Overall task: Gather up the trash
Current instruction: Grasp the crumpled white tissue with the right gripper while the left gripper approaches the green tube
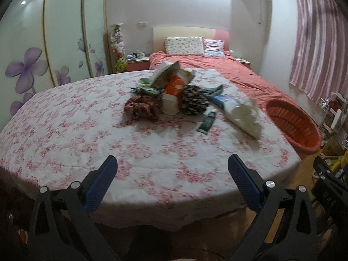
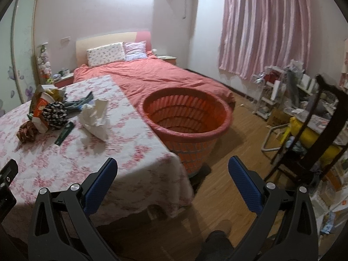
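A bedroom with pale walls, a wooden floor [image 2: 239, 134], pink striped curtains [image 2: 267, 28] and a wardrobe [image 1: 43, 43] painted with purple flowers. A table draped in a white cloth with pink blossoms [image 1: 87, 130] stands at the foot of a bed with a coral cover [image 2: 156, 76]. Near the middle of the cloth lies a heap of trash [image 1: 174, 91]: a torn paper bag, an orange and white cup on its side, dark patterned and brown crumpled wrappers. Just to its right lie a flat green packet [image 1: 206, 121] and a crumpled white paper bag [image 1: 243, 115]. An orange slatted basket [image 2: 187, 113] stands on the floor, close against the table's right edge, and looks empty as far as its inside shows. The left gripper [image 1: 173, 167] hangs over the near edge of the table, blue pads wide apart, holding nothing. The right gripper [image 2: 173, 167] hangs past the table's near right corner, likewise spread wide and holding nothing. The cloth between the near edge and the heap is bare; a dark chair [image 2: 315, 130] and cluttered shelves crowd the right wall.
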A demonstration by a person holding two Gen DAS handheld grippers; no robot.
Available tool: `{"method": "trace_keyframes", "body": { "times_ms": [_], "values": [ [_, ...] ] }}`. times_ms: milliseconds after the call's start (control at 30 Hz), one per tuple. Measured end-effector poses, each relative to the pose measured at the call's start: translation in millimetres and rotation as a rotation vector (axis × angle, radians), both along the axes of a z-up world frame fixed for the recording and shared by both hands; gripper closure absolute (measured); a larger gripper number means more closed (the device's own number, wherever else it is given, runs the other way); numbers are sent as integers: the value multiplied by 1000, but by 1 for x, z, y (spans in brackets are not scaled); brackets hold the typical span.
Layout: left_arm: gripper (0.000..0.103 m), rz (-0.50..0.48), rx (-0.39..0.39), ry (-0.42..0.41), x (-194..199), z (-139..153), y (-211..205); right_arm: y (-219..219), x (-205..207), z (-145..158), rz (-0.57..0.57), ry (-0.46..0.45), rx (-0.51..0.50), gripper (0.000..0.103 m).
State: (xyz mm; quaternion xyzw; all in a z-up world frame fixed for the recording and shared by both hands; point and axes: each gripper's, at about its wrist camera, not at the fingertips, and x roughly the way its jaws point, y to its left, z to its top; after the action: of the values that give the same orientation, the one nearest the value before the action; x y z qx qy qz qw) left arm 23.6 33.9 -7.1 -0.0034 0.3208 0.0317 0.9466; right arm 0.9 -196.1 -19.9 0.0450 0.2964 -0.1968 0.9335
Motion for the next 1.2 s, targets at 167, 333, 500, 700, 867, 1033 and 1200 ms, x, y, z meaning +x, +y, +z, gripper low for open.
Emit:
{"method": "trace_keyframes", "body": {
  "times_ms": [167, 333, 500, 700, 867, 1033, 1200],
  "values": [
    [4, 24, -50, 35, 17, -10, 22, 13, 33, -7, 75, 6, 42, 2],
    [4, 25, -93, 71, 34, -21, 39, 16, 69, -11, 173, 17, 148, 2],
    [4, 11, -94, 71, 45, -25, 44, 24, 102, -17, 242, 39, 205, 2],
    [4, 0, -90, 67, 57, -27, 49, 34, 135, -26, 284, 78, 225, 6],
    [4, -43, -97, 76, 71, -27, 47, 35, 152, -33, 310, 123, 261, 29],
    [4, -133, -144, 95, 90, -24, 40, 34, 156, -39, 334, 149, 276, 65],
    [12, -234, -150, 116, 112, -20, 18, 23, 145, -33, 348, 115, 301, 70]
  ]
}}
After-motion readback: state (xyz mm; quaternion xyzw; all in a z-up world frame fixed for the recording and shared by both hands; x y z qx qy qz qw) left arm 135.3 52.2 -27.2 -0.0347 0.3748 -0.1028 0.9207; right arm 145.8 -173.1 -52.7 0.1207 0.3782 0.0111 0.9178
